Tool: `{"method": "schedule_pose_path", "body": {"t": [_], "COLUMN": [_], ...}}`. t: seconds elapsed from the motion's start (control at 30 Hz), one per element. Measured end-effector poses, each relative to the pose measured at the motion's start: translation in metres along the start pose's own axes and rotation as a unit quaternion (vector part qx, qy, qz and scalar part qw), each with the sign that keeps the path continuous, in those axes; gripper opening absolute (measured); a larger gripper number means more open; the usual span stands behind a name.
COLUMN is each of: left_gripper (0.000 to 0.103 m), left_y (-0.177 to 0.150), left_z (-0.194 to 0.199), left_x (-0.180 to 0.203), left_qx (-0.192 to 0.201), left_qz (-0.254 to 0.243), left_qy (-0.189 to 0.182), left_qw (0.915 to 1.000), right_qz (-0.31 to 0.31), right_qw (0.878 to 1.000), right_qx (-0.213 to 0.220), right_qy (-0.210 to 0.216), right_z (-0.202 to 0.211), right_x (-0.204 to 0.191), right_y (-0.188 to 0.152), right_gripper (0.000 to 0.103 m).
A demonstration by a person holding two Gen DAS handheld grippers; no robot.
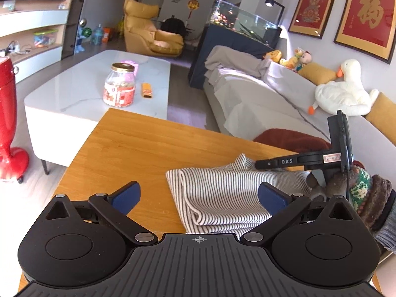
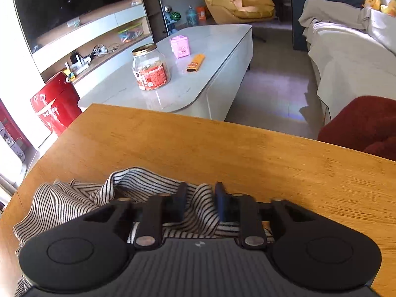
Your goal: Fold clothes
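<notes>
Shirt [image 1: 222, 193] lies half-folded on the table [image 1: 128, 148], right gripper [image 2: 199, 204] pinching a ridge to carry it over, left gripper [image 1: 198, 198] spread wide, empty.

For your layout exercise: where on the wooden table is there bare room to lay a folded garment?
Bare wood runs along the wooden table's far edge and to the right of the right hand-held gripper. Left of the left hand-held gripper is also free. The near middle is crowded by the striped garment.
</notes>
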State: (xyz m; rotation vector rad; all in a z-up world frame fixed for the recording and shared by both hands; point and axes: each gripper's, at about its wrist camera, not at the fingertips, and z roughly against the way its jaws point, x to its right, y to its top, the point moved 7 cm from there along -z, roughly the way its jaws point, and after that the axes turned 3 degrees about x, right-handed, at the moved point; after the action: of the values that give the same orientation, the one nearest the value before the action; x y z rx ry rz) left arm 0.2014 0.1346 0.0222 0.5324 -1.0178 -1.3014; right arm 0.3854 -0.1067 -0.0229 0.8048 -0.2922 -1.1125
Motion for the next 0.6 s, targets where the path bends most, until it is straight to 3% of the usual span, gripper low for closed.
{"method": "schedule_pose_path", "body": {"t": [0.07, 0.17, 0.3, 0.43, 0.6], "left_gripper": [0.103, 0.103, 0.103, 0.103, 0.103], "left_y": [0.002, 0.006, 0.018, 0.030, 0.023], "left_z": [0.001, 0.001, 0.006, 0.006, 0.000], "left_x": [-0.007, -0.012, -0.007, 0.009, 0.042], "left_qx": [0.001, 0.007, 0.024, 0.033, 0.019], "left_qz": [0.014, 0.027, 0.033, 0.028, -0.012], "left_qy": [-0.002, -0.008, -0.039, -0.075, -0.099], "left_qw": [0.9999, 0.9996, 0.9984, 0.9962, 0.9948], "right_qz": [0.014, 0.016, 0.011, -0.002, -0.006], "right_qw": [1.000, 0.996, 0.991, 0.994, 0.998], "right_qx": [0.021, 0.079, 0.123, 0.087, 0.021], "right_qy": [-0.001, 0.021, 0.056, 0.067, 0.053], "right_z": [0.018, 0.076, 0.159, 0.190, 0.180], "right_x": [-0.009, -0.025, -0.044, -0.059, -0.067], "right_y": [-0.001, -0.002, -0.032, -0.094, -0.162], "right_gripper": [0.006, 0.005, 0.005, 0.005, 0.005]}}
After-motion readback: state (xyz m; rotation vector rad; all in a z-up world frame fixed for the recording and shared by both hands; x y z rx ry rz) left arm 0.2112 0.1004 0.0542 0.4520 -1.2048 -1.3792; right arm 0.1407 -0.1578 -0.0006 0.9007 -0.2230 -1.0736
